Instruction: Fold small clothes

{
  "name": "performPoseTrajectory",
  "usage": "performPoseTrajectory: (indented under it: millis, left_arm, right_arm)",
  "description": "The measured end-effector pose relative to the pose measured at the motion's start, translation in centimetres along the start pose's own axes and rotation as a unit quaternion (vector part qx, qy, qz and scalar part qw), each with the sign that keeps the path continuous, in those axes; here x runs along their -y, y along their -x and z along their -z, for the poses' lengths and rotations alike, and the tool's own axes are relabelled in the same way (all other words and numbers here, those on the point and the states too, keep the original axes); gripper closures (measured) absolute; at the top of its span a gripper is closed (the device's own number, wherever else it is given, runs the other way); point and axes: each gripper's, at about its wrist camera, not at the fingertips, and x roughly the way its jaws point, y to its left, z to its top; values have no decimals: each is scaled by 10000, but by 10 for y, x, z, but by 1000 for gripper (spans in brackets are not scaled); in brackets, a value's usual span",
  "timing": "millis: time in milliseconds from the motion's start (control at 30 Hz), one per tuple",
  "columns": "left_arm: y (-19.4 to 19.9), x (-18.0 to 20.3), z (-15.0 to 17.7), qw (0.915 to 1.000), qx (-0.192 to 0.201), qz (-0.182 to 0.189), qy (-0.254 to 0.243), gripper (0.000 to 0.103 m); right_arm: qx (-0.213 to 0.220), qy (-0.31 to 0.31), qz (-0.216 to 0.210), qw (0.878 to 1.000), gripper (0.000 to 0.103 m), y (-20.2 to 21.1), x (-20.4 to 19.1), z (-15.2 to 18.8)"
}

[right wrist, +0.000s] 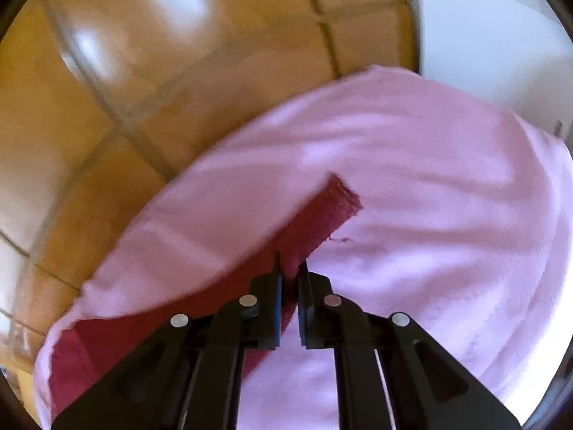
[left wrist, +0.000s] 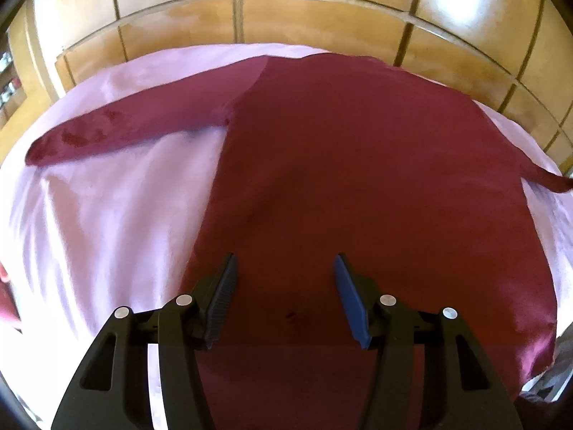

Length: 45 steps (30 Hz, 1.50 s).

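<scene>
Maroon long-sleeved top point(left wrist: 358, 165) lies flat across the pink-covered surface point(left wrist: 107, 215), one sleeve point(left wrist: 129, 129) stretched toward the left edge, and the other sleeve's cuff point(right wrist: 333, 208) is lifted off the cover.

Both pictures are bright, lit by daylight. White glare patches lie on the floor tiles point(left wrist: 315, 10) at the top of the left wrist view and in the upper left of the right wrist view, where the tiles point(right wrist: 150, 82) look washed out. The pink cover point(left wrist: 107, 215) has soft bright stripes and mild shadows in its folds. The right wrist view is smeared by motion blur, strongest along the cover's edge. Fisheye distortion bends the tile lines, and the corners are black. The red garment point(left wrist: 358, 179) looks dark, with little detail.
</scene>
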Motion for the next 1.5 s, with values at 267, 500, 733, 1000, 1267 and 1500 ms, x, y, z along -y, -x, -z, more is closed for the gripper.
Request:
performPoseTrajectory:
  millis: [267,500,733,1000,1267,1500]
  left_arm:
    - [12,-20,-21,9967,219,642,447,48]
    - [18,-34,-37,9908,380,1067,744,48]
    - [14,-36,-59,9868,471,1331,798,48]
    - [-10,-39,-84,9819,446,1599,913,48]
    - [-63,-15,-136,9828,254,1614,856,48]
    - [-127,11,-176,9850,-289,1471,853,56]
  right_arm:
    - [-13,1057,-1667,9803,97,52,-152,21]
    - [-738,2455,-2726,9273,97,50,-335,126]
    - [-1479,3325,-3343,8694,73,46,-443,233]
    - [-1156,2482,-3602,8918,32,70,-355,200]
    - [-1328,2064,-2639,9328,31,67,-204,211]
    - [-1578,1533,-2205,9503,29,47,-153,219]
